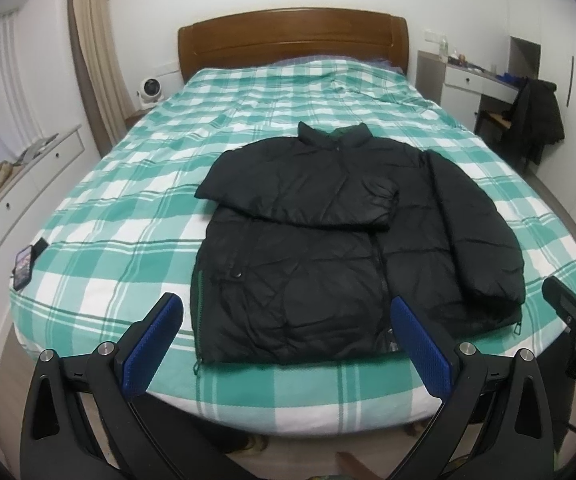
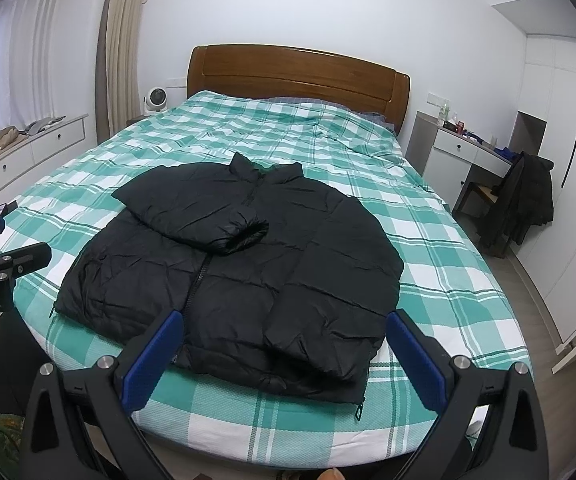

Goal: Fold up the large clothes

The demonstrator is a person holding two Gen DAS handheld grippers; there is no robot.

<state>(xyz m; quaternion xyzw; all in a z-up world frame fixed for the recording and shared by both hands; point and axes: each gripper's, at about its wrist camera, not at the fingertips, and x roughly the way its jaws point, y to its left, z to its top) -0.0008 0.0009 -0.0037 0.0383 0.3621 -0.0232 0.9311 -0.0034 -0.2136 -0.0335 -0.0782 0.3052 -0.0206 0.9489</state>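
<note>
Hovering both claws wide open and empty over the black jacket (image 1: 307, 248), lower centre of frame, on the bed (image 1: 128, 184).
I fear the puffy folded sleeve (image 2: 204, 216) springs back, or slick fabric slips from my right claw (image 2: 284, 354) or left claw (image 1: 284, 338).

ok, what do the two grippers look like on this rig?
Both match: black plastic frames with triangular cutouts and silver round pivot bolts, each ending in two fingers faced with blue textured pads. Left gripper, right gripper. In the right wrist view the left unit's body shows white lettering ending "obot.AI", with a thin dark cable beneath it. No sleeves are visible.
</note>
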